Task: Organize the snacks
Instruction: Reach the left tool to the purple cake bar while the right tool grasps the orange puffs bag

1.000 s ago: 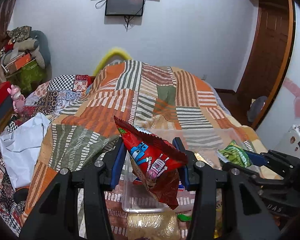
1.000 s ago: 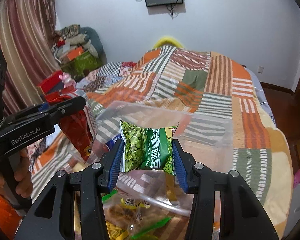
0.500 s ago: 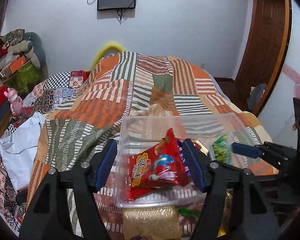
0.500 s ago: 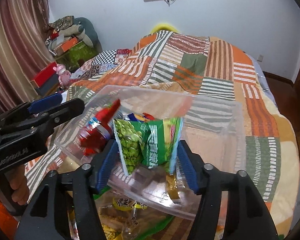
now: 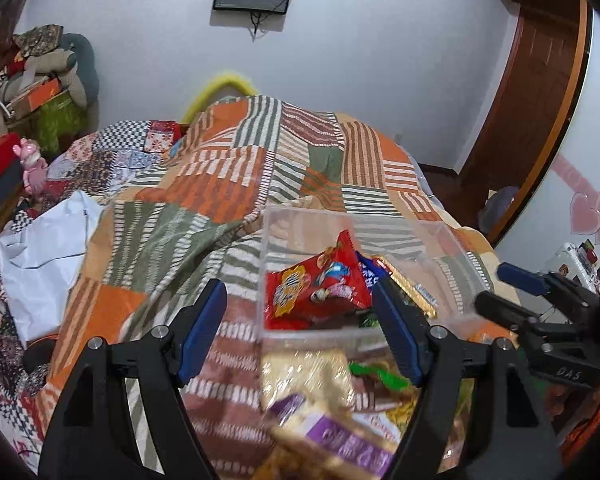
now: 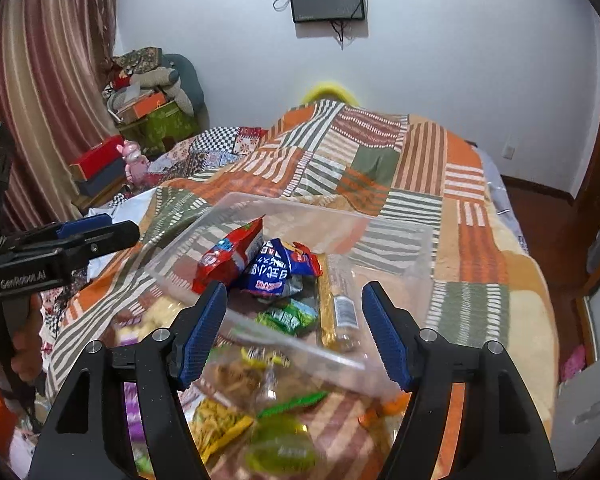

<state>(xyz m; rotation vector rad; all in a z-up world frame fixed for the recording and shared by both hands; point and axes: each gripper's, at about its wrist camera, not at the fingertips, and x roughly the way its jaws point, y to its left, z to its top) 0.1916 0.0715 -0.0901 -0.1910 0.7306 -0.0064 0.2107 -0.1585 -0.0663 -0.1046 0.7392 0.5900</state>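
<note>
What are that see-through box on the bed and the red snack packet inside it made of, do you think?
The box looks like clear rigid plastic: the striped bedspread shows straight through its walls, and its rim keeps straight edges. The red packet seems to be thin glossy printed film, probably plastic or foil-lined: it is creased, shiny and has a crimped sealed edge. Neither can be confirmed by sight alone.

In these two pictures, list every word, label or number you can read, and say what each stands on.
"GenRobot.AI": side of the left gripper, right wrist view.
"DAS": body of the right gripper, left wrist view.
Blue packet: white characters, too blurred.
Red packet, purple packet: print unreadable.
</note>
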